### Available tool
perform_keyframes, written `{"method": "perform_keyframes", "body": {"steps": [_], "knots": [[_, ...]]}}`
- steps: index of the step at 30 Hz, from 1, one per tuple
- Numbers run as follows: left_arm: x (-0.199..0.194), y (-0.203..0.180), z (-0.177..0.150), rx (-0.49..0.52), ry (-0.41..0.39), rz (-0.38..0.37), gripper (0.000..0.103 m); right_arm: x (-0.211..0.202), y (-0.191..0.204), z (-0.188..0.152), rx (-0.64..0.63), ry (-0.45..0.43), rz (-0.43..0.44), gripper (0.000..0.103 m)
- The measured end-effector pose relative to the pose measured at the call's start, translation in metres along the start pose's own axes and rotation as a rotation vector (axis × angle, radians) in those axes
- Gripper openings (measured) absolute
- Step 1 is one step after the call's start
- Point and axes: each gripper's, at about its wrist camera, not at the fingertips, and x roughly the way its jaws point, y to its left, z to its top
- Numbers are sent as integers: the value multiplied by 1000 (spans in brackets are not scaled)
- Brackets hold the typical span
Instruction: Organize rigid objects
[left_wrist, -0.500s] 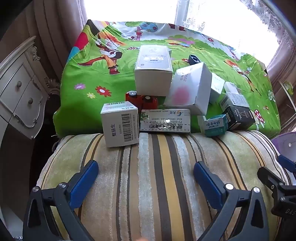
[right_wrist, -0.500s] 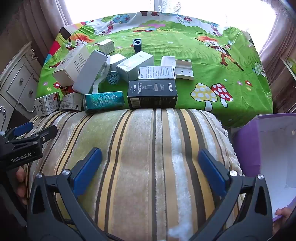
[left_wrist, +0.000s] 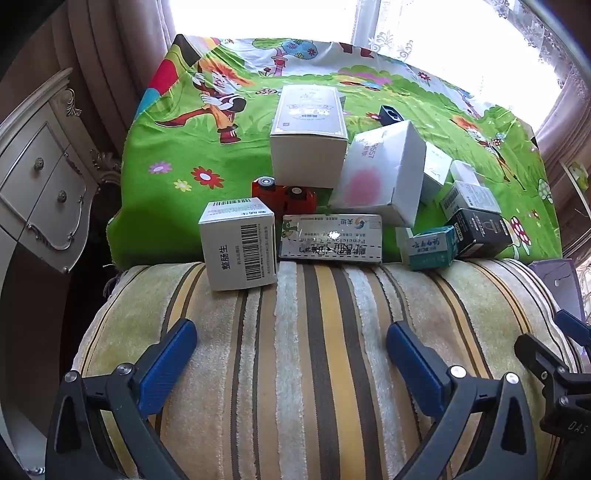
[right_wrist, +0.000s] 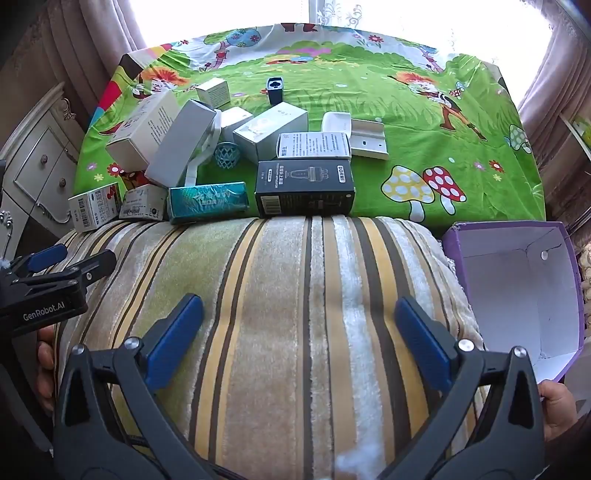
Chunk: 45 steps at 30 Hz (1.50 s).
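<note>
A clutter of small boxes sits on the green cartoon-print cloth (right_wrist: 424, 122), bunched along its near edge where it meets the striped cushion (right_wrist: 295, 314). In the right wrist view a black box (right_wrist: 304, 188) marked "DORMI" stands at that edge, with a teal box (right_wrist: 208, 201) just beside it on the left and two small white cartons farther left. Behind the black box lies a white box with printed text (right_wrist: 314, 145); a tall grey-white box (right_wrist: 181, 147) leans among others, near a blue lattice ball (right_wrist: 226, 155). The right half of the cloth, with its mushroom print, lies open. A purple box (right_wrist: 517, 291) with a white inside stands open off the cushion's right side.

In the left wrist view a white barcode box (left_wrist: 238, 247) sits on the seam, touching a flat white carton (left_wrist: 330, 238); a red toy car (left_wrist: 284, 195) lies behind them, and a large white box (left_wrist: 308, 138) stands farther back.

The left gripper (left_wrist: 291, 363) and right gripper (right_wrist: 299, 339) both hover over the bare cushion, jaws spread wide and empty, the boxes well ahead of the fingertips. "GenRobot.AI" reads on the left gripper's body in the right view.
</note>
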Motion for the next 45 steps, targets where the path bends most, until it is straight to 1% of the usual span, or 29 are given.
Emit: {"method": "perform_keyframes", "body": {"steps": [23,40,45], "knots": [[-8,0,-2,-17,-27,-6,103,2,-2,-2,-4,-4,3,103],[-5,0,0,-22,-33,-13,103,2,-1,-5,0,-31,0,103],[-5,1,0,-24,-35,-18,103,4,1,-4,-10,-23,-10,103]]}}
